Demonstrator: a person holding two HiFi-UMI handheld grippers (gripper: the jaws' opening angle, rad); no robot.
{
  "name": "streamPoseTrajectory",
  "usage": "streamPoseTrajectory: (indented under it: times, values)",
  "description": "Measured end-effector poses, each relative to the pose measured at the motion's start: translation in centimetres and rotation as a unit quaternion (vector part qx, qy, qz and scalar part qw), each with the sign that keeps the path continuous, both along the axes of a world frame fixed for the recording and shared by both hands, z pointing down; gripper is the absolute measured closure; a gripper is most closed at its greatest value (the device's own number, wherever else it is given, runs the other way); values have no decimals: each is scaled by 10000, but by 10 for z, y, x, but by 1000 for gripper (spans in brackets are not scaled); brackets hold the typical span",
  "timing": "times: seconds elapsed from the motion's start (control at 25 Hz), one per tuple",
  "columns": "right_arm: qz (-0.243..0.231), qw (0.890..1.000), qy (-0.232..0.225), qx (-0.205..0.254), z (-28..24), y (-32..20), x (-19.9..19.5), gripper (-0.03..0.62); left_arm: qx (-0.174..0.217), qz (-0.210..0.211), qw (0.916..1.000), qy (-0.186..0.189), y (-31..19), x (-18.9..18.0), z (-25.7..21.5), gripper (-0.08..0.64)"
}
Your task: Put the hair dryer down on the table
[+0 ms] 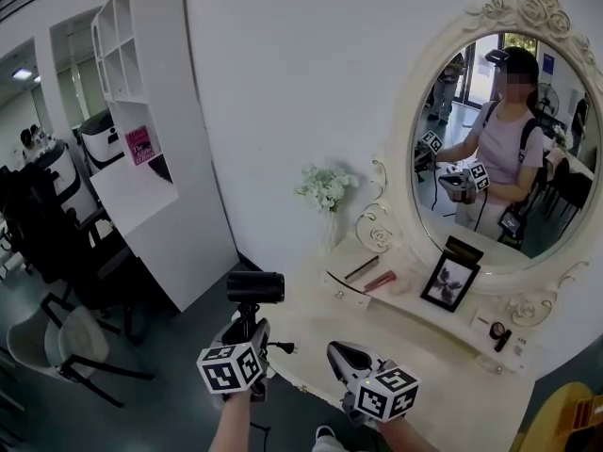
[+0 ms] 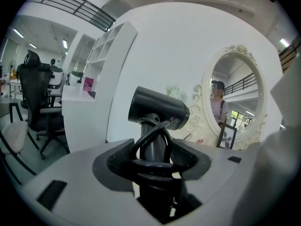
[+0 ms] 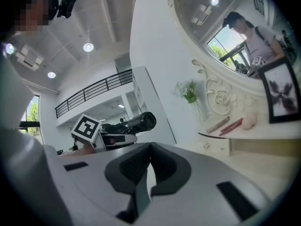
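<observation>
The black hair dryer [image 1: 254, 287] stands upright in the air off the left front corner of the white dressing table [image 1: 443, 384]. My left gripper [image 1: 247, 326] is shut on its handle, just below the barrel. In the left gripper view the hair dryer [image 2: 157, 108] has its black cord looped round the handle between the pads of my left gripper [image 2: 153, 157]. My right gripper [image 1: 341, 351] hovers over the table's near edge, to the right of the dryer. In the right gripper view, my right gripper [image 3: 148, 166] has its pads together and holds nothing; the hair dryer [image 3: 138, 122] shows to its left.
An oval mirror [image 1: 499, 139] backs the table. A photo frame [image 1: 450, 281], a flower vase [image 1: 325, 188], a raised shelf with slim cosmetics [image 1: 369, 276] and small items [image 1: 497, 330] sit on it. A white shelf unit [image 1: 141, 111] and chairs [image 1: 66, 337] stand to the left.
</observation>
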State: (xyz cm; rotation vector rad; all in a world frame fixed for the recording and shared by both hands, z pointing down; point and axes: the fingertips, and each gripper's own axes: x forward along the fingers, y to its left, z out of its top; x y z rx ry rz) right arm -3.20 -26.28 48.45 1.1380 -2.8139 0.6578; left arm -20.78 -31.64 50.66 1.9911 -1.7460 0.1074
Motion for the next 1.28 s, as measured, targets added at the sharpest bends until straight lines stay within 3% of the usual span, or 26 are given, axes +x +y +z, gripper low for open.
streamPoseTrajectory:
  times: [0.44,0.8,1.28]
  values:
    - [247,9997,-10,-73,4,-20,19,589,-423,333,9983,-220,-54,26,41,319]
    - [344,9994,1,-62,3,-30,28,591,-992,119,9949,-146,-78,25,91,319]
    - [413,9991,6,-77,6,-31,37,591,-1482,191,9886,-208,-93,36,129,319]
